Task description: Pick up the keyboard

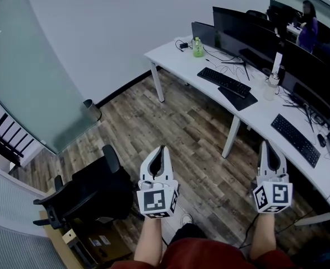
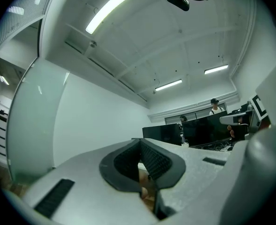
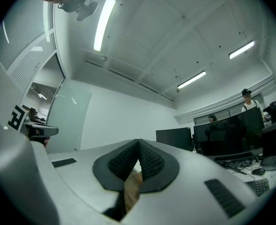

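The white left hand-held gripper (image 1: 162, 148) and right hand-held gripper (image 1: 264, 144) are both closed. A flat black keyboard (image 1: 224, 81) lies on the white surface (image 1: 170, 56).

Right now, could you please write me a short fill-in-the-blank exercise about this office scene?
1. The left gripper and right gripper are both ____ and empty.
2. The bottle is ____ in colour.
3. The keyboard lies on a white ____.
4. In the head view, the chair stands to the ____ of the left gripper.
Missing words: shut; green; desk; left.
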Demonstrator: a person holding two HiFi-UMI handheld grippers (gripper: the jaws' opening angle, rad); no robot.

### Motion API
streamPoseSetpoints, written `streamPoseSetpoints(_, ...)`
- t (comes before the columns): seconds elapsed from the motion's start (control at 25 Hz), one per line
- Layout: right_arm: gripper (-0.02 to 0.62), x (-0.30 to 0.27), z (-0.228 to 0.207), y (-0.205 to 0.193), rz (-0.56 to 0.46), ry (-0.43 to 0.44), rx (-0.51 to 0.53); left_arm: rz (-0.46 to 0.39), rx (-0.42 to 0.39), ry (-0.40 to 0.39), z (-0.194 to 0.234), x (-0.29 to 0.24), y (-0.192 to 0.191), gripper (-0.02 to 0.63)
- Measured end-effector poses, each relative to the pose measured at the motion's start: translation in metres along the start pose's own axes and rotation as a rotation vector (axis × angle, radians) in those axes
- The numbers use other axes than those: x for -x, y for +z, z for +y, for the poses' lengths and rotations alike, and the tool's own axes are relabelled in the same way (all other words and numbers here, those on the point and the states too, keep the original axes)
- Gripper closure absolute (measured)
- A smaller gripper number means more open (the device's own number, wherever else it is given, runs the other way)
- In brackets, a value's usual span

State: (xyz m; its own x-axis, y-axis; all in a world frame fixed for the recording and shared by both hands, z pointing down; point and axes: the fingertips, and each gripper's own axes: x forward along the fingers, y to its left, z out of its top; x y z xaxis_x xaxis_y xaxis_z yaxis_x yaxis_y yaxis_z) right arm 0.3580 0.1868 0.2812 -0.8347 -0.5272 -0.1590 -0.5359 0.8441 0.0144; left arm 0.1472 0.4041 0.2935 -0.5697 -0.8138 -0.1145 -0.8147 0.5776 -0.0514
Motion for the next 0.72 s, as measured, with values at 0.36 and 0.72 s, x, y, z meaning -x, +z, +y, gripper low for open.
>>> streamPoseSetpoints(0.36, 0.597, -0.098, 0.048, -0.019, 0.028, 0.023, 0.017, 0.024, -0.023, 0.031, 0.080, -0.063, -0.023, 0.598)
streamPoseSetpoints(0.72, 0.597, -0.179, 0.090, -0.041, 0.062, 0.044, 0.029, 0.051, -0.012, 0.041, 0.144, -0.121, -0.046, 0.598)
